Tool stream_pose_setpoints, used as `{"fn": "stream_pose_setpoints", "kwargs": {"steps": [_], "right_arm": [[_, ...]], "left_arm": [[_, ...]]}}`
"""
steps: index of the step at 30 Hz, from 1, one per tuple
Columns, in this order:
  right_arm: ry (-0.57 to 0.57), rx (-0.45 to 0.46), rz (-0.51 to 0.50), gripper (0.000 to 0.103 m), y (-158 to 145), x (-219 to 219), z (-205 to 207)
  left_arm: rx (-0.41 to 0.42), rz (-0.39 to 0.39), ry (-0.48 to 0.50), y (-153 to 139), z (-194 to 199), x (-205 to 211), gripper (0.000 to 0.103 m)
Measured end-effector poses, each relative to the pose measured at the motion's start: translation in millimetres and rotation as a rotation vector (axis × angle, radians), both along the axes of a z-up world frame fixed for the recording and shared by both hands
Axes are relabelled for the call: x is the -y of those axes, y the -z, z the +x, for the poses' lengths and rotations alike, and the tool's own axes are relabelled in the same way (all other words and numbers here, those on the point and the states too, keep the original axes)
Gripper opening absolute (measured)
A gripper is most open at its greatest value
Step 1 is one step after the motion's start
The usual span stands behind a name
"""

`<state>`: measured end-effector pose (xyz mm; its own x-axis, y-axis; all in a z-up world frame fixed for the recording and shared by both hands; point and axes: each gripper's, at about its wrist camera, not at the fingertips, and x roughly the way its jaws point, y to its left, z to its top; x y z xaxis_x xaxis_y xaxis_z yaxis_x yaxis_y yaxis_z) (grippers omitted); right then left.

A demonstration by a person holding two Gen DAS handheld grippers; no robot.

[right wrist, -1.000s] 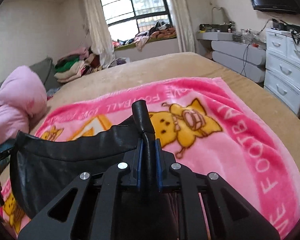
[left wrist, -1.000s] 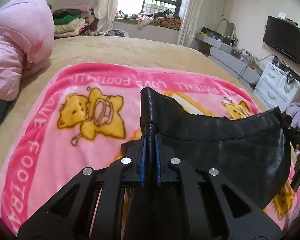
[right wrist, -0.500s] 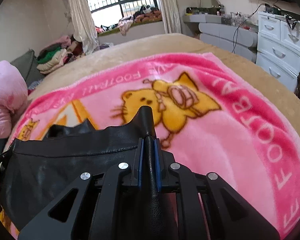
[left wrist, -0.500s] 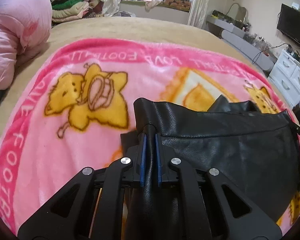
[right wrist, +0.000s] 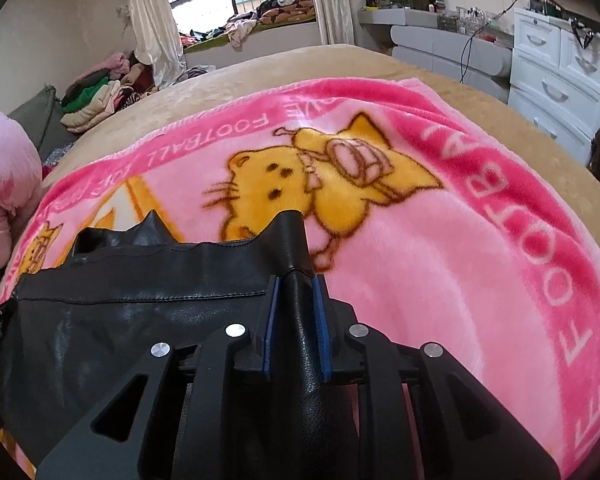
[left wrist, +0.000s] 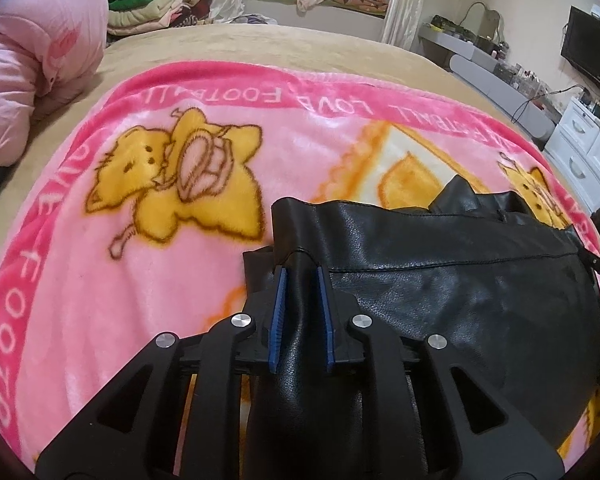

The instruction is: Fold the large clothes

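Observation:
A black leather garment (left wrist: 440,292) lies spread on a pink cartoon blanket (left wrist: 100,280), its top edge stretched between my two grippers. My left gripper (left wrist: 302,276) has the garment's left corner standing as a fold between its blue pads; the jaws are opening, and the leather still fills the gap from pad to pad. In the right wrist view the garment (right wrist: 132,320) runs off to the left over the blanket (right wrist: 440,260). My right gripper (right wrist: 297,284) holds the right corner the same way, with its jaws opening around the fold. A collar flap (right wrist: 152,226) pokes up behind the edge.
The blanket covers a beige bed (left wrist: 260,44). A pink duvet (left wrist: 32,60) is heaped at the left, with a pile of folded clothes (left wrist: 148,4) behind it. White drawers (right wrist: 552,68) and a grey counter (right wrist: 440,40) stand past the bed's right side.
Both grippers came down and lowered the garment from hanging in the air onto the blanket. The blue pads of both now stand visibly wider apart around the leather folds.

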<state>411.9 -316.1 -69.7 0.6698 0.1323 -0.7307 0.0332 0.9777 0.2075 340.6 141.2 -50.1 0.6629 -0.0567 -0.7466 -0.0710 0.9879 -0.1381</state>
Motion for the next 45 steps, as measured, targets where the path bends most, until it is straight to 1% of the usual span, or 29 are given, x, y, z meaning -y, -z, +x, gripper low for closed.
{"fn": "stream_pose_setpoints", "kwargs": {"steps": [2, 3, 6, 7, 11, 12, 14, 16, 18, 19, 20, 21, 22, 24, 26, 27, 30, 32, 33, 34, 35, 36, 37, 38, 39, 40, 42, 45], "right_arm": [[0.019, -0.017, -0.005, 0.028, 0.4, 1.9, -0.3], [0.04, -0.032, 0.004, 0.04, 2.4, 5.7, -0.7], [0.045, -0.038, 0.055, 0.043, 3.8, 13.3, -1.6], [0.053, -0.041, 0.062, 0.048, 3.1, 15.2, -2.8], [0.062, -0.043, 0.06, 0.063, -1.6, 19.6, -10.1], [0.062, -0.045, 0.062, 0.069, -2.4, 20.5, -11.5], [0.056, -0.044, 0.078, 0.07, -5.0, 24.1, -18.2], [0.053, -0.045, 0.093, 0.075, -7.1, 26.7, -25.2], [0.047, -0.037, 0.116, 0.076, -10.1, 29.6, -35.8], [0.033, -0.039, 0.14, 0.08, -11.2, 30.5, -43.0], [0.029, -0.042, 0.157, 0.081, -11.7, 31.4, -49.0], [0.022, -0.047, 0.173, 0.083, -12.1, 31.2, -52.9], [0.003, -0.052, 0.21, 0.083, -13.0, 31.6, -59.4], [-0.019, -0.061, 0.257, 0.084, -13.9, 31.7, -67.5], [-0.03, -0.065, 0.279, 0.084, -14.6, 31.9, -73.8], [-0.044, -0.077, 0.291, 0.084, -12.8, 31.9, -79.1], [-0.054, -0.118, 0.306, 0.084, -4.3, 32.3, -89.8], [-0.07, -0.152, 0.342, 0.084, 5.1, 32.3, -97.2], [-0.083, -0.17, 0.365, 0.082, 9.7, 31.4, -99.9], [-0.095, -0.182, 0.377, 0.073, 12.7, 30.0, -101.4], [-0.105, -0.188, 0.384, 0.07, 14.9, 28.2, -103.2], [-0.11, -0.185, 0.384, 0.065, 15.4, 27.0, -105.2], [-0.125, -0.187, 0.391, 0.057, 15.9, 26.1, -107.1], [-0.128, -0.185, 0.394, 0.054, 15.7, 26.3, -109.2], [-0.132, -0.189, 0.398, 0.046, 15.2, 26.7, -111.1], [-0.137, -0.189, 0.401, 0.042, 14.9, 27.3, -111.9], [-0.138, -0.191, 0.404, 0.039, 13.8, 30.5, -114.3], [-0.144, -0.197, 0.393, 0.038, 11.6, 33.6, -118.5]], "left_arm": [[-0.001, 0.007, -0.002, -0.2, -0.4, 1.1, 0.011], [-0.002, 0.01, -0.004, -0.3, -1.0, 1.1, 0.012], [-0.004, 0.018, -0.008, -1.5, -1.6, 1.1, 0.015], [-0.005, 0.027, -0.011, -2.4, -2.2, 2.0, 0.017], [-0.002, 0.038, -0.02, -6.4, -5.1, 1.6, 0.023], [0.0, 0.044, -0.027, -8.3, -7.3, 0.8, 0.029], [-0.001, 0.052, -0.033, -10.5, -10.2, -0.1, 0.042], [-0.001, 0.049, -0.037, -13.3, -15.9, -2.2, 0.049], [-0.004, 0.045, -0.039, -15.5, -21.5, -3.6, 0.055], [-0.006, 0.039, -0.04, -16.9, -25.4, -5.0, 0.06], [-0.007, 0.032, -0.041, -17.6, -28.0, -6.1, 0.069], [-0.01, 0.019, -0.044, -18.1, -31.9, -8.0, 0.073], [-0.011, -0.012, -0.051, -19.2, -37.7, -11.4, 0.075], [-0.024, -0.066, -0.044, -18.7, -44.2, -15.8, 0.077], [-0.043, -0.103, -0.039, -16.0, -49.6, -17.8, 0.083], [-0.052, -0.138, -0.046, -12.7, -55.0, -21.0, 0.085], [-0.094, -0.201, -0.039, -2.0, -61.0, -24.7, 0.086], [-0.117, -0.224, -0.036, 4.7, -64.1, -23.9, 0.086], [-0.127, -0.257, -0.03, 9.1, -67.1, -22.8, 0.086], [-0.139, -0.298, -0.024, 13.5, -68.9, -22.7, 0.086], [-0.149, -0.329, -0.022, 16.3, -70.4, -22.6, 0.086], [-0.159, -0.362, -0.02, 20.3, -72.3, -21.9, 0.086], [-0.163, -0.378, -0.02, 23.1, -75.1, -19.7, 0.08], [-0.163, -0.385, -0.018, 23.7, -76.7, -18.3, 0.068], [-0.165, -0.402, -0.012, 24.4, -79.1, -15.9, 0.065], [-0.162, -0.397, -0.017, 23.2, -81.8, -13.9, 0.061], [-0.151, -0.376, -0.014, 19.4, -87.9, -8.2, 0.058], [-0.146, -0.38, -0.016, 16.2, -100.0, -2.5, 0.056]]}}
